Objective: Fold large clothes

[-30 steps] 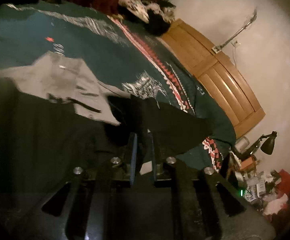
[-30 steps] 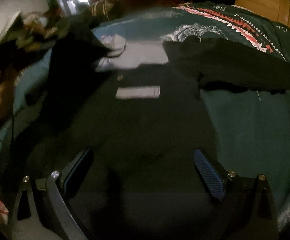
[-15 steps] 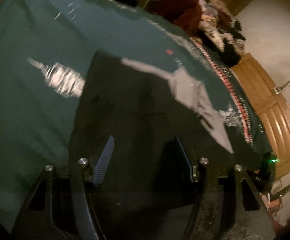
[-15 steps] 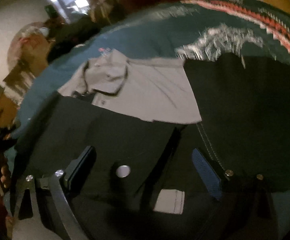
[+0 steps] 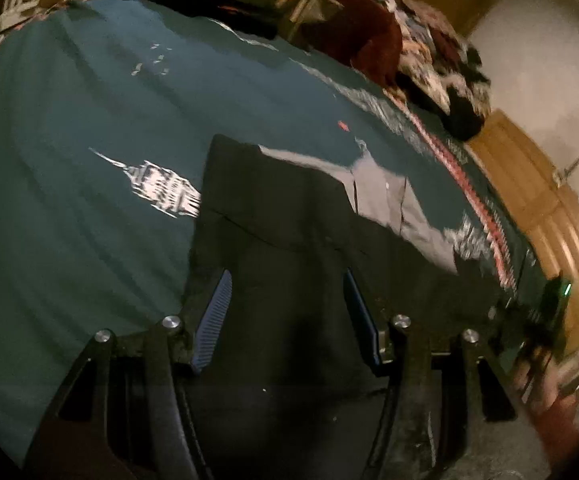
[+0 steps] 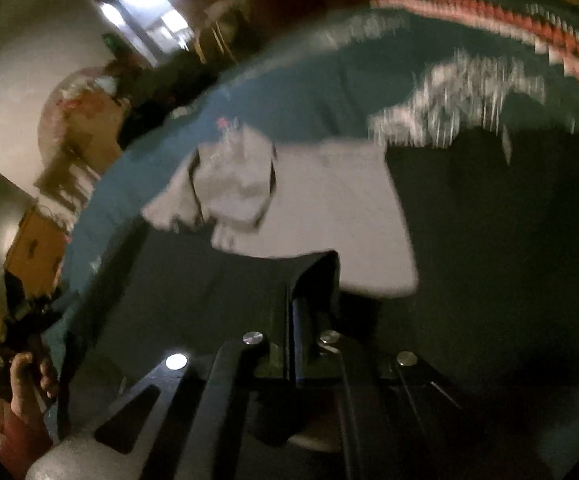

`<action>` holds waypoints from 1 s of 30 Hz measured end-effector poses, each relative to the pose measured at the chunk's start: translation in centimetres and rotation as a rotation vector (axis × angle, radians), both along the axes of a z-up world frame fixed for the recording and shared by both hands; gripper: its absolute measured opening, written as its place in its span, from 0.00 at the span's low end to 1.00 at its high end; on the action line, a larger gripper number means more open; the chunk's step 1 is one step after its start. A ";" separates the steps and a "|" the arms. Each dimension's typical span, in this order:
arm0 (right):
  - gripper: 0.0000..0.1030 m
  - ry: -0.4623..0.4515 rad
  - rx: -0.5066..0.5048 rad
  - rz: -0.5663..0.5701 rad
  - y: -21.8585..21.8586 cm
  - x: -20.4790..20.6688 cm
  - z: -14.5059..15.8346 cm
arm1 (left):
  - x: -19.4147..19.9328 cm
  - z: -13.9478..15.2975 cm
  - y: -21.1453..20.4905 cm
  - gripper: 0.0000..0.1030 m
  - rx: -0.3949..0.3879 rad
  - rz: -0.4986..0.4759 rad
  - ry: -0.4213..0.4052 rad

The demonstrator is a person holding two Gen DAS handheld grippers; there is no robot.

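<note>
Right hand-held gripper [image 6: 313,280] just snapped shut, maybe pinching the black garment [image 6: 489,260] on the bed [image 5: 69,240]; left hand-held gripper [image 5: 285,292] has opened halfway, empty above it, ready for the next fold.

garment [image 5: 289,208] on bedspread [image 5: 69,240] | clothes pile [image 5: 429,60] behind garment | footboard [image 5: 537,200] right of bedspread

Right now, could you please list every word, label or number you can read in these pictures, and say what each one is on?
No text can be read.
Bedspread: white building print and red-and-white patterned border, no letters that can be made out.
Black garment: no label or print visible.
Grey lining: blurred, no tag legible.
</note>
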State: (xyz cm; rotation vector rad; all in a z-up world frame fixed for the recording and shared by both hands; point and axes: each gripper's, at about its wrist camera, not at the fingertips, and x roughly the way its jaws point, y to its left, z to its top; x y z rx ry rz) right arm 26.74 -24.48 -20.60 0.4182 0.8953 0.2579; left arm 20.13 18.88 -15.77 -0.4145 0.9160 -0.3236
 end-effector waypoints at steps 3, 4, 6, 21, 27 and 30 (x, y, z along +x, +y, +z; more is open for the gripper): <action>0.03 -0.055 -0.019 -0.034 -1.9 1.4 1.3 | 0.4 -1.1 -1.5 0.54 0.039 -0.049 0.037; 0.03 -0.054 -0.020 -0.030 -2.2 1.7 1.1 | 0.5 -1.4 -2.1 0.55 0.040 -0.064 0.049; 0.03 -0.003 -0.019 0.017 -2.5 2.9 -0.7 | 0.6 -1.6 -3.1 0.54 0.046 -0.089 0.053; 0.60 -0.054 -0.004 -0.345 -19.7 -7.4 2.5 | 1.0 -3.1 -3.9 0.65 0.041 -0.056 0.128; 0.49 0.046 0.132 -0.795 -39.5 -15.9 0.2 | 1.2 -3.1 -4.1 0.66 -0.014 -0.002 0.148; 0.49 0.043 0.195 -0.924 -44.3 -18.5 -0.5 | 1.3 -3.1 -4.5 0.67 0.003 -0.002 0.151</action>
